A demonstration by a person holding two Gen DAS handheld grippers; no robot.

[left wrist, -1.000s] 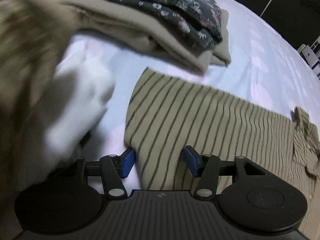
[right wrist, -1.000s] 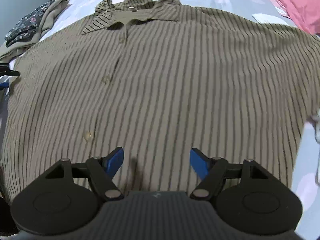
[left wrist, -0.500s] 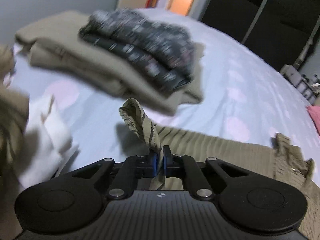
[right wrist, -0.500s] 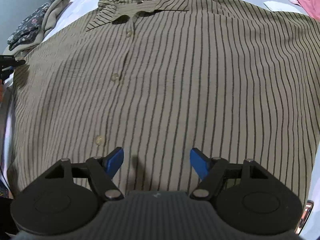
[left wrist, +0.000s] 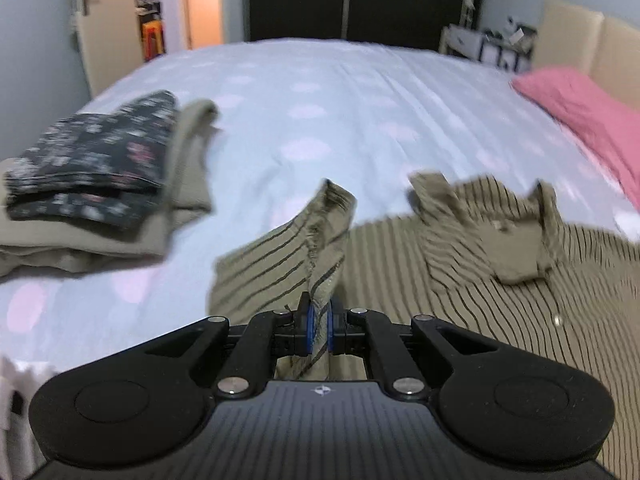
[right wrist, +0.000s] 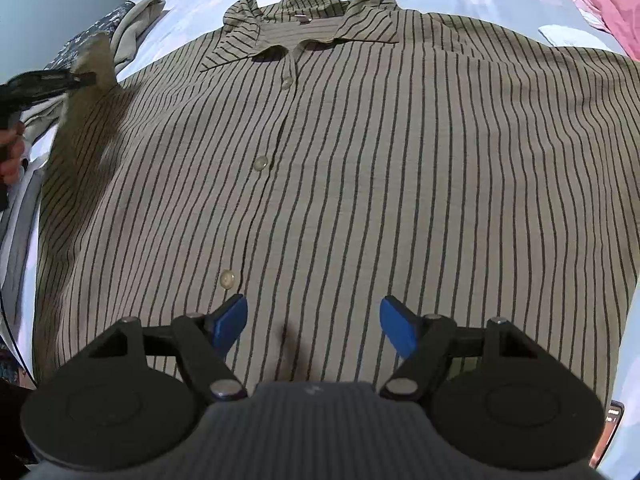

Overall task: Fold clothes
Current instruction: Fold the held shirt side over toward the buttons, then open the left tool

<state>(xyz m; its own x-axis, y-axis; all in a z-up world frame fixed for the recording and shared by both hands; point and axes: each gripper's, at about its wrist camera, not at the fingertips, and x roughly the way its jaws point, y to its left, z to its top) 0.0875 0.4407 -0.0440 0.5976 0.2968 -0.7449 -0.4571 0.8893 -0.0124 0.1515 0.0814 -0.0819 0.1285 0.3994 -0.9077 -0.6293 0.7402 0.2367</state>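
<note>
An olive shirt with dark stripes lies front up on the bed, collar at the far end. My left gripper is shut on the shirt's left sleeve edge and holds it lifted above the bed; it also shows at the far left of the right wrist view. My right gripper is open and empty, hovering over the shirt's lower front near the button line.
A folded stack, a dark floral garment on a beige one, sits at the left on the light blue bed sheet. A pink pillow lies at the right. White cloth lies at the near left.
My left gripper closed on the sleeve edge and lifted it, turning toward the collar side. My right gripper stayed open and moved slightly nearer the hem.
</note>
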